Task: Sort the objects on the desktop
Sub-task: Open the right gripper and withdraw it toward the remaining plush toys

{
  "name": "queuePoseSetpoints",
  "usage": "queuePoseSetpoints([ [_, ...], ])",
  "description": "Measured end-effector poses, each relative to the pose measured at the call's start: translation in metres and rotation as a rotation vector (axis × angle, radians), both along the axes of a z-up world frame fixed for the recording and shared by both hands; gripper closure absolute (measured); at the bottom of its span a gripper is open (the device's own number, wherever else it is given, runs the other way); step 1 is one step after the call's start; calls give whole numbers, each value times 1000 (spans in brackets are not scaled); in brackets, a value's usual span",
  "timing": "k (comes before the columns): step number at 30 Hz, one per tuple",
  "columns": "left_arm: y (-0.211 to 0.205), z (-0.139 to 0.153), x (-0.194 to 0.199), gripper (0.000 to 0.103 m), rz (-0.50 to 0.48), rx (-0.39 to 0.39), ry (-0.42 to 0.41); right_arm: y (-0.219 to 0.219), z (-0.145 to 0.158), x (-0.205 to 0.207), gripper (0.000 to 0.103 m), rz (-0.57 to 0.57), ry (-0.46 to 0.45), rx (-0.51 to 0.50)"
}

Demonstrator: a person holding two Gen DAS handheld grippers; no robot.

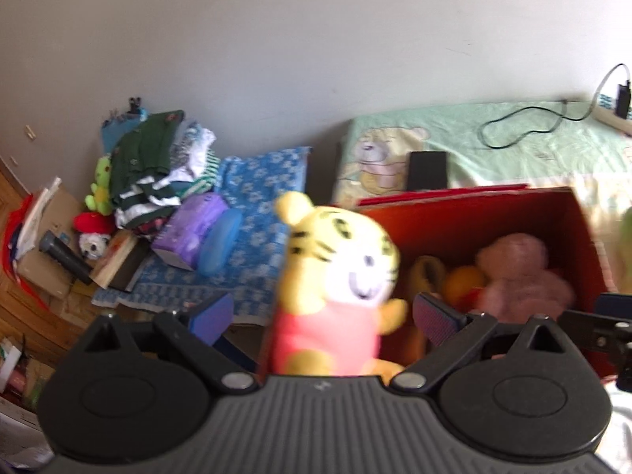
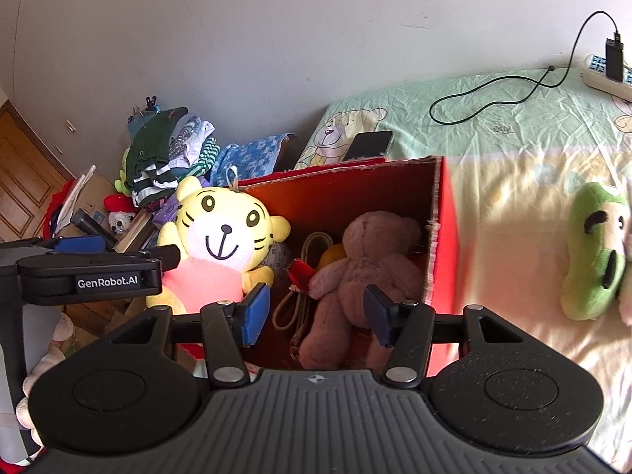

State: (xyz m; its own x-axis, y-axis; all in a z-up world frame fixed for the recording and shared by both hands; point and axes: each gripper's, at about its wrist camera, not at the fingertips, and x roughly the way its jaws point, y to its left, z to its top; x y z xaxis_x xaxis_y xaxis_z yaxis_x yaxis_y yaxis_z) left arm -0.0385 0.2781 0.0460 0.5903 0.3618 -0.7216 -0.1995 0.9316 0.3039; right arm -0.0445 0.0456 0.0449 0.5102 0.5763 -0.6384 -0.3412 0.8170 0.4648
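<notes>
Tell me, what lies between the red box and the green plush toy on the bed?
Nothing: in the right wrist view, only bare bedsheet lies between the red box and the green plush toy.

Yellow tiger plush (image 2: 223, 237) in a pink top, upright at my frame's centre-left beside the red cardboard box (image 2: 444, 237), pink teddy (image 2: 363, 272) lying inside it at centre, green plush (image 2: 592, 252) on the bedsheet at far right
</notes>
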Motion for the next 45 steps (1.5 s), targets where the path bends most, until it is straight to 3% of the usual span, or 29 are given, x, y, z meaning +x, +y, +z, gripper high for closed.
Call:
queuePoseSetpoints([
  [7, -60, -7, -1, 3, -58, -50, 40, -53, -3, -9, 47, -44, 8, 6],
  [25, -222, -40, 32, 3, -353, -120, 135, -204, -37, -18, 46, -311, 116, -21],
  [35, -248, -73, 68, 4, -367, -243, 170, -250, -44, 5, 47, -366, 115, 9],
  [41, -251, -86, 90, 4, -370, -312, 163, -239, -37, 48, 47, -307, 61, 52],
  [45, -255, -93, 107, 4, -355, -297, 142, -228, -37, 89, 47, -258, 31, 53],
])
